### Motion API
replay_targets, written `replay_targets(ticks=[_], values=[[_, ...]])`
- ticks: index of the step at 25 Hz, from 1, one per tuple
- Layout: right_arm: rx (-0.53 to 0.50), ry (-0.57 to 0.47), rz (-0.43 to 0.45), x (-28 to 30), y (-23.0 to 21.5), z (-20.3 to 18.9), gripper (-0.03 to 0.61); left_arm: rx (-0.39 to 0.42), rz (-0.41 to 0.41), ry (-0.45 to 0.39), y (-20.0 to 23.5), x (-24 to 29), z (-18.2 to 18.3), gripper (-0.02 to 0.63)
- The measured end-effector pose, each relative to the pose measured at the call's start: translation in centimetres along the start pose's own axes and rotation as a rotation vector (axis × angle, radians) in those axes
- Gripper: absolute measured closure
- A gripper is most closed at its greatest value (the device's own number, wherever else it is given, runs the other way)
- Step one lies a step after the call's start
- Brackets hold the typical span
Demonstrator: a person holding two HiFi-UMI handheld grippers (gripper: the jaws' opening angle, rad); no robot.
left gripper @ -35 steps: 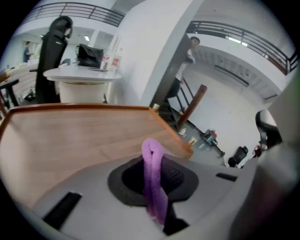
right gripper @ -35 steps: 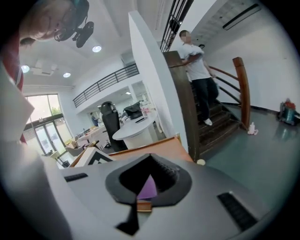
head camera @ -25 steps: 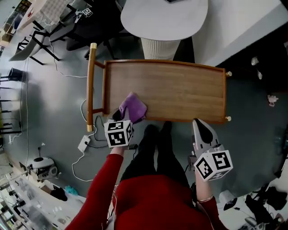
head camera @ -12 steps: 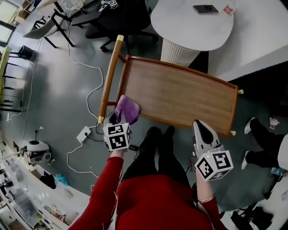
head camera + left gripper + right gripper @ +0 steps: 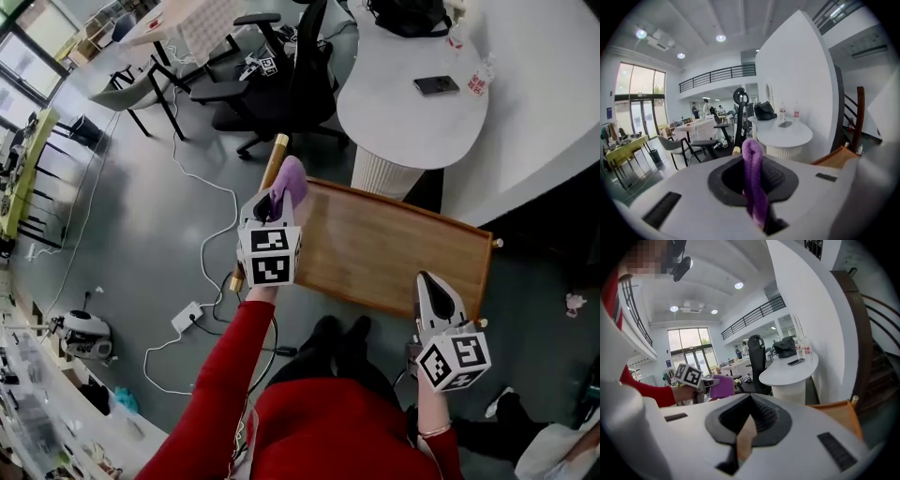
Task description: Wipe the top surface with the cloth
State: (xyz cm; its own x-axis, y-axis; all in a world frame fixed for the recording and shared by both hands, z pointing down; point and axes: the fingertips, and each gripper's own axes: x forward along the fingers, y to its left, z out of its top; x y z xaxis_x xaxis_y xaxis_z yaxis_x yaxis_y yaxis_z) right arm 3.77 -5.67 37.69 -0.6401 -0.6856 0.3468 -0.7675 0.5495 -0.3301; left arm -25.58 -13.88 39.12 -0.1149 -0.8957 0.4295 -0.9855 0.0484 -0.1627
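Note:
The wooden top (image 5: 394, 248) of a small cart lies in front of me, seen from above. My left gripper (image 5: 272, 202) is shut on a purple cloth (image 5: 291, 180), held in the air over the cart's left end near its handle bar (image 5: 274, 155). In the left gripper view the cloth (image 5: 752, 178) stands folded between the jaws, pointing out at the room. My right gripper (image 5: 433, 286) hovers at the top's near right edge, shut and holding nothing. The right gripper view shows the cloth (image 5: 723, 386) off to the left and the wooden top (image 5: 836, 416).
A white round table (image 5: 412, 112) with a phone (image 5: 437, 84) stands just beyond the cart. A black office chair (image 5: 272, 94) is at the far left. A cable and power strip (image 5: 187, 317) lie on the grey floor. The person's feet (image 5: 342, 328) touch the cart's near side.
The left gripper has lifted the cloth off the top's near left corner and carried it up toward the far left end. The right gripper has hardly moved. The head view has tilted forward.

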Motion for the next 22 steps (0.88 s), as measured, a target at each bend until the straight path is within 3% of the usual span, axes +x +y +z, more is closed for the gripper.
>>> replay_targets(ticks=[3, 7, 22], values=[[-0.011, -0.008, -0.003, 0.0, -0.4, 0.9, 0.574, 0.027, 0.015, -0.039, 0.7, 3.0, 3.6, 0.565], [0.001, -0.001, -0.014, 0.1, -0.9, 0.6, 0.574, 0.046, 0.010, -0.033, 0.7, 5.5, 4.8, 0.565], [0.072, 0.096, -0.059, -0.3, -3.2, -0.3, 0.574, 0.098, 0.020, 0.134, -1.3, 9.7, 0.5, 0.564]])
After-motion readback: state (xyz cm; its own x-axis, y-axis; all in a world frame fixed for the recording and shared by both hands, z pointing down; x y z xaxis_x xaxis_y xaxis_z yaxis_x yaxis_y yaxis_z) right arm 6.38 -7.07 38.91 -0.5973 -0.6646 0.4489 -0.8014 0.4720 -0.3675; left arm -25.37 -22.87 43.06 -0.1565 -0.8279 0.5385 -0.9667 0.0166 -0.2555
